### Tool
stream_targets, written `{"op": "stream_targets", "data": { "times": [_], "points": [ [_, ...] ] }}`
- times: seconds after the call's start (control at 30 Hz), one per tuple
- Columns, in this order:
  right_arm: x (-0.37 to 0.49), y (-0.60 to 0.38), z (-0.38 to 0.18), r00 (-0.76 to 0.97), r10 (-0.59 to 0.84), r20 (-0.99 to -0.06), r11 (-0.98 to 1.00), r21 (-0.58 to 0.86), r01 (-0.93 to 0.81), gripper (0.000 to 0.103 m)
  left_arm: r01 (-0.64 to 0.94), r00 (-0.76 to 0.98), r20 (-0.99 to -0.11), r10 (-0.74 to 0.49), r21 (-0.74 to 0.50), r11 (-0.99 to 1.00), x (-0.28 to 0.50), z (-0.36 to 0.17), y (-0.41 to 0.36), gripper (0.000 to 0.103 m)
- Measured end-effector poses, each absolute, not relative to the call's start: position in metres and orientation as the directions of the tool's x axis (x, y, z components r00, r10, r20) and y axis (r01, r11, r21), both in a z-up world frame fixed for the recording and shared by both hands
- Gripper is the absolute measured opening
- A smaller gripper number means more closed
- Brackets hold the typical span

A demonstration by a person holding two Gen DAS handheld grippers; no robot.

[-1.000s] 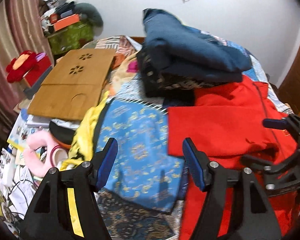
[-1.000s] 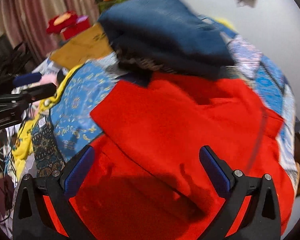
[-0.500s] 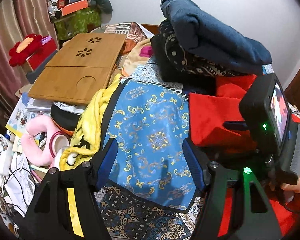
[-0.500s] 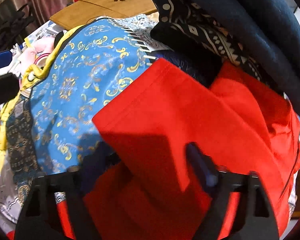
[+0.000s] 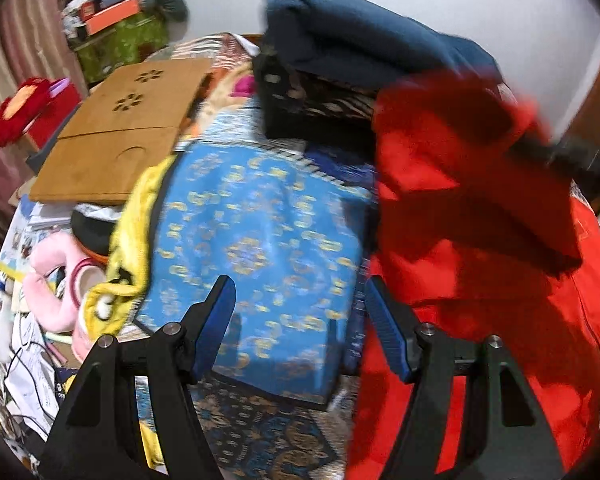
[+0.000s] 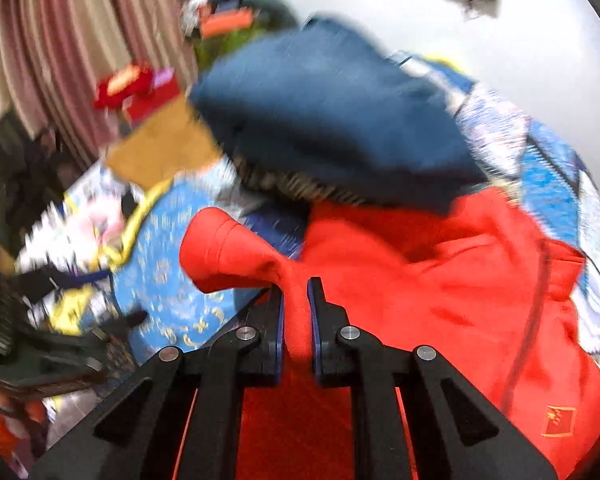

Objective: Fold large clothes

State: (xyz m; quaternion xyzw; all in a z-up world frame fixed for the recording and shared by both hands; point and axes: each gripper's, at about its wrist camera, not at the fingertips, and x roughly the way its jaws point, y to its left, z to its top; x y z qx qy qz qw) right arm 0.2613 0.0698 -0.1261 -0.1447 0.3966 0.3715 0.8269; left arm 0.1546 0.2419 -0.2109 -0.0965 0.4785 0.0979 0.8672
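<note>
— Where do we have the red garment (image 6: 440, 280) right now?

— It lies on the bed over the blue patterned cloth (image 5: 252, 240), to the right of it in the left wrist view, with its far edge tucked against the dark blue folded pile (image 6: 332, 120). One sleeve end is bunched up and lifted off the rest.

— And our right gripper (image 6: 296, 316)?

— Its jaws have just been closing, and now the pads pinch a fold of the red fabric between them. The cuff flares out past the fingertips toward the left of the right wrist view, hanging clear above the blue cloth.

— Our left gripper (image 5: 300, 320)?

— We hold it with the fingers (image 5: 216, 320) spread apart and nothing between them. It hovers over the near edge of the blue patterned cloth, its right finger just beside the red garment's edge. We cannot tell whether that finger brushes the fabric; the picture is blurred there.

— What else do we see around the bed?

— A wooden lap desk (image 5: 116, 136) lies off to the left beyond a yellow cloth (image 5: 132, 240), and a pink plush thing (image 5: 56, 288) sits near the bed's edge among papers. Under the dark blue pile we make out a black patterned fabric (image 5: 300, 100). Striped curtains (image 6: 60, 60) hang at the left, and a small embroidered patch (image 6: 558, 420) shows on the garment's near right part.
</note>
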Motion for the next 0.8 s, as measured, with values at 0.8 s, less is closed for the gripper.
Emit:
{"op": "stream_targets", "data": {
  "times": [0.8],
  "points": [
    [0.308, -0.135, -0.107, 0.498, 0.392, -0.773, 0.899, 0.208, -0.385, 0.018, -0.220, 0.406, -0.904, 0.133, 0.045, 0.974, 0.198, -0.261, 0.161, 0.068]
  ]
}}
